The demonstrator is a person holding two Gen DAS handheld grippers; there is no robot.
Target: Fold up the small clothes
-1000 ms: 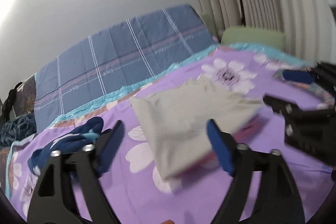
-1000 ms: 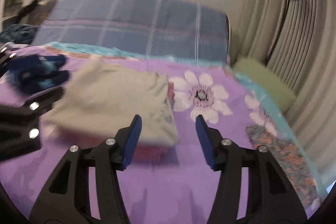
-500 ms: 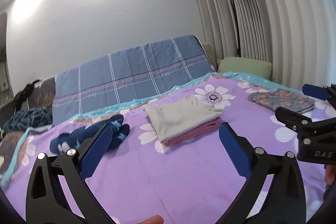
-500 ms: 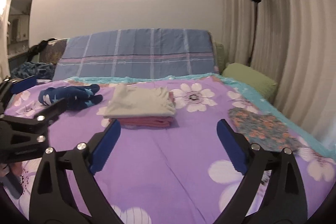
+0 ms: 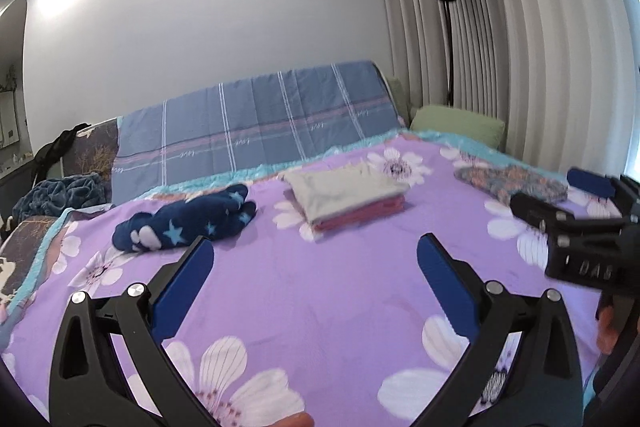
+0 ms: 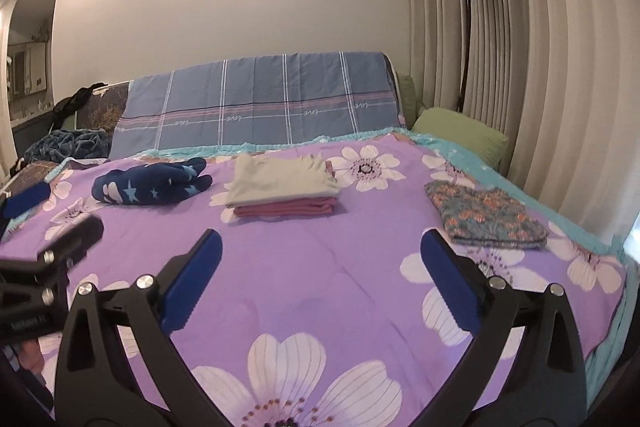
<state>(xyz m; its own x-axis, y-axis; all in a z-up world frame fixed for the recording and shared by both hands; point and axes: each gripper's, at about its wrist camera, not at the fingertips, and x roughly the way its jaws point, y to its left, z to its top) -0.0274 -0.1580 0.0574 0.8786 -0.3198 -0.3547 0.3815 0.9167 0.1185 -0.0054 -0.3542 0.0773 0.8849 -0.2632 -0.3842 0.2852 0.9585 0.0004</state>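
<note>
Toward the bed's far edge I see the folded stack, clear of my left gripper and right gripper; their jaws have just been opening, now wide and empty, freed for the floral garment near the right edge.

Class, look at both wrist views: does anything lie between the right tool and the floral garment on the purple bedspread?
Nothing visible does. Only bare bedspread separates the open right tool from the floral garment.

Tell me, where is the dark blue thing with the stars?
In both wrist views the dark blue starry garment lies on the purple flowered bedspread, left of the folded beige-and-pink stack and in front of the blue plaid cover.
</note>
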